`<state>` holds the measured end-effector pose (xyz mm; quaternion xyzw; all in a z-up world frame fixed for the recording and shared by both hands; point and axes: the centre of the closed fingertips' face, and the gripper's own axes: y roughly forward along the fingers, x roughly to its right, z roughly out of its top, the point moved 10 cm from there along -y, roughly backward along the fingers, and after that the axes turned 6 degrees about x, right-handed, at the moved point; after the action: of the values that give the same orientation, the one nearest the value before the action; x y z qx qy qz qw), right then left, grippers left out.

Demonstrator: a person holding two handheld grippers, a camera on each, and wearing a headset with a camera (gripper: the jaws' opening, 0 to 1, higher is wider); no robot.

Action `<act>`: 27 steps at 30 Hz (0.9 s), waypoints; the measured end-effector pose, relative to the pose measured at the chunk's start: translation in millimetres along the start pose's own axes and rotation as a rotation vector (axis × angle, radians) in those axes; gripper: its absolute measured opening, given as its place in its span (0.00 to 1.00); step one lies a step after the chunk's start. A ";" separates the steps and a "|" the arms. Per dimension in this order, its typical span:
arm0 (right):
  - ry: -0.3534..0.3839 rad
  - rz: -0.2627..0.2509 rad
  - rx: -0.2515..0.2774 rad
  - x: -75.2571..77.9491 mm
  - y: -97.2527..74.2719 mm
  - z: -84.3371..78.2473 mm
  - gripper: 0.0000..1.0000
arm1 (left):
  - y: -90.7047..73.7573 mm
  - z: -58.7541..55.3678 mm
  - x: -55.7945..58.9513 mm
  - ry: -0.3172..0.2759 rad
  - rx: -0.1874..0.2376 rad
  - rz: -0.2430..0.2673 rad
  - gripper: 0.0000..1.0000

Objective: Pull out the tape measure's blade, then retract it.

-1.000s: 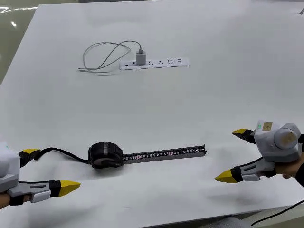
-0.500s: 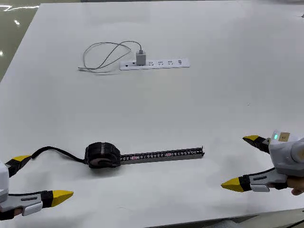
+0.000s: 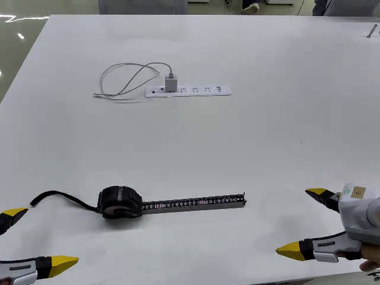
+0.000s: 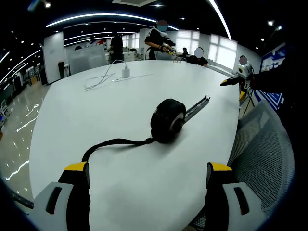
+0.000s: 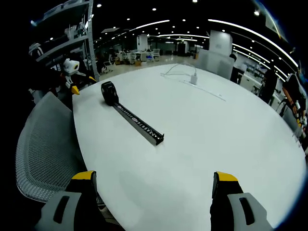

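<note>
Item 1, table (image 3: 267, 119): white, broad, with a rounded near edge in both gripper views.

Item 2, tape measure (image 3: 119, 202): black case, resting on the table near the front edge, left of centre in the head view. It lies between the two grippers and touches neither.

Item 3, blade (image 3: 193, 203): drawn out of the case and lying flat on the table, running to the right toward the right gripper's side. It is dark with pale markings, and its end hook is turned up at the far tip. The tip is well apart from the right gripper.

Item 4, strap (image 3: 59, 197): black, attached to the case and trailing left in a loose curve. Its free end lies near the left gripper and is not touching it.

Item 5, left gripper (image 3: 44, 236): at the lower left corner of the head view, yellow-tipped jaws spread wide, nothing between them.

Item 6, right gripper (image 3: 294, 221): at the lower right, jaws likewise wide apart and holding nothing, pointed toward the blade's end.

Item 7, strip (image 3: 187, 90): white power strip on the far part of the table, with a charger (image 3: 171, 84) plugged in at its left end and a pale cable (image 3: 124, 80) looped to the left.

Item 8, chair (image 5: 43, 144): grey mesh, just beside the table's near edge
</note>
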<state>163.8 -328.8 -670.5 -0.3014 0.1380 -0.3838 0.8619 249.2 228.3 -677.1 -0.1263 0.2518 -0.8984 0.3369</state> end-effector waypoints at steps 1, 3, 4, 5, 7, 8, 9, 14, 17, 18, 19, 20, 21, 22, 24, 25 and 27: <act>-0.003 0.001 -0.002 0.0 0.2 -0.6 0.99 | 0.1 -0.3 -0.4 0.002 -0.003 0.005 0.99; 0.001 0.002 -0.004 -0.3 0.2 -2.4 0.99 | -0.5 -0.7 0.2 0.012 -0.008 0.006 0.99; -0.002 0.002 -0.006 -0.9 0.4 -3.4 0.99 | -0.8 -0.6 1.3 0.007 -0.008 0.002 0.99; -0.004 0.000 -0.006 -1.1 0.4 -3.7 0.99 | -1.2 -0.4 2.0 0.011 -0.007 0.002 0.99; -0.002 -0.003 -0.008 -0.8 0.5 -4.9 0.99 | -2.0 0.5 2.6 0.014 -0.010 0.002 0.99; -0.002 -0.005 -0.010 -0.5 0.2 -5.5 0.99 | -2.4 1.3 2.6 0.013 -0.010 0.004 0.99; -0.003 -0.007 -0.010 0.0 -0.5 -6.5 0.99 | -2.5 2.5 2.5 0.010 -0.006 0.007 0.99; -0.010 -0.010 -0.016 -1.1 -2.1 -9.7 0.99 | -1.5 8.1 4.2 0.026 0.012 0.014 0.99; -0.009 -0.006 -0.017 -3.1 -3.1 -9.6 0.99 | -0.4 8.3 6.4 0.023 0.022 -0.002 0.99; -0.009 -0.003 -0.017 -3.3 -3.1 -9.7 0.99 | 0.3 8.8 6.4 0.020 0.037 0.002 0.99; -0.007 -0.002 -0.020 -3.1 -3.2 -10.5 0.99 | 0.3 8.5 6.8 0.013 0.038 -0.003 0.99; -0.006 -0.003 -0.021 -3.2 -3.6 -10.7 0.99 | 0.4 8.2 6.7 0.008 0.036 -0.004 0.99; -0.005 -0.005 -0.020 -3.1 -4.2 -11.0 0.99 | 0.8 7.9 6.4 0.005 0.035 -0.001 0.99; 0.001 -0.006 -0.019 -2.7 -4.8 -11.3 0.99 | 1.1 7.2 6.1 0.001 0.033 0.000 0.99; 0.004 -0.007 -0.020 -3.3 -5.8 -11.5 0.99 | 1.6 5.7 6.0 -0.007 0.021 -0.003 0.99; 0.004 -0.005 -0.022 -3.9 -6.2 -11.5 0.99 | 1.8 5.5 5.9 -0.009 0.021 -0.006 0.99; -0.002 -0.002 -0.027 -4.8 -6.7 -11.8 0.99 | 2.1 5.9 5.8 -0.013 0.024 -0.009 0.99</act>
<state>151.2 -333.6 -675.5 -0.3136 0.1423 -0.3826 0.8574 248.4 221.0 -673.0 -0.1292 0.2384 -0.9021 0.3357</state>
